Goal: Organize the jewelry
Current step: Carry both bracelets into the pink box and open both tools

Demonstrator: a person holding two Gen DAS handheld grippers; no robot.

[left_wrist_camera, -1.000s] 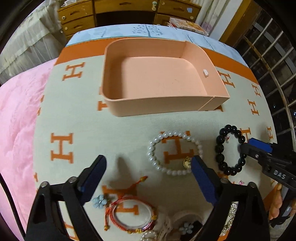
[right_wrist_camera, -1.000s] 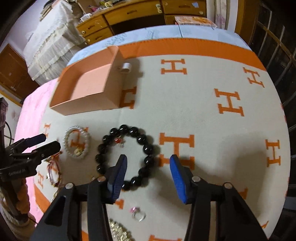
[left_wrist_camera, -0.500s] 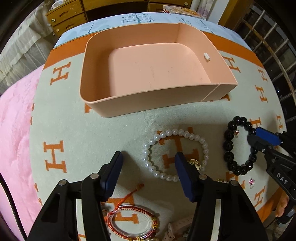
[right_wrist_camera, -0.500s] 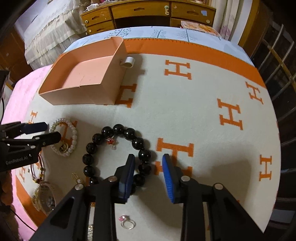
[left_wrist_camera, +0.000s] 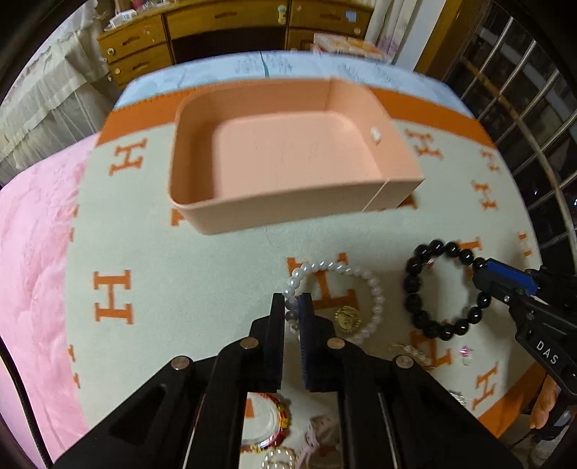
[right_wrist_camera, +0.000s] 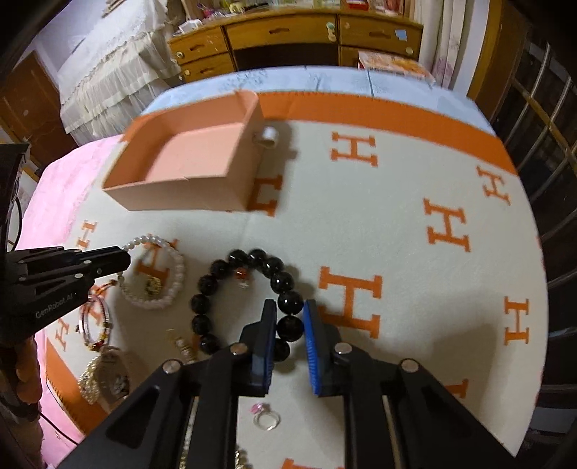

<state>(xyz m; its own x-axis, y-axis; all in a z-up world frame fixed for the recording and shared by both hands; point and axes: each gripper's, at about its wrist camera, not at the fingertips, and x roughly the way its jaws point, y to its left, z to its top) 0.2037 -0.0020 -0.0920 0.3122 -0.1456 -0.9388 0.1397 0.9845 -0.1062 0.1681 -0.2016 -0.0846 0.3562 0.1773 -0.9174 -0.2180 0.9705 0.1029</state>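
An empty pink box (left_wrist_camera: 288, 213) (right_wrist_camera: 180, 196) stands at the far side of the H-patterned blanket (right_wrist_camera: 396, 216). A white pearl bracelet (left_wrist_camera: 377, 296) (right_wrist_camera: 176, 285) lies before it, and my left gripper (left_wrist_camera: 292, 299) (right_wrist_camera: 126, 259) is shut on its left side. Right of the pearls is a black bead bracelet (left_wrist_camera: 411, 288) (right_wrist_camera: 202, 303). My right gripper (right_wrist_camera: 289, 306) (left_wrist_camera: 481, 276) is closing on its right side, with beads filling the gap between the pads.
A ring with a pink stone (right_wrist_camera: 266, 418), a red string bracelet (left_wrist_camera: 277, 422) (right_wrist_camera: 97, 317) and a sparkly watch (right_wrist_camera: 104, 375) lie near the blanket's front edge. A pink quilt (left_wrist_camera: 32, 252) is at the left, a wooden dresser (left_wrist_camera: 234, 29) behind.
Both grippers went from wide open to closed. The left one moved forward onto the pearl bracelet. The right one closed around the black beads.
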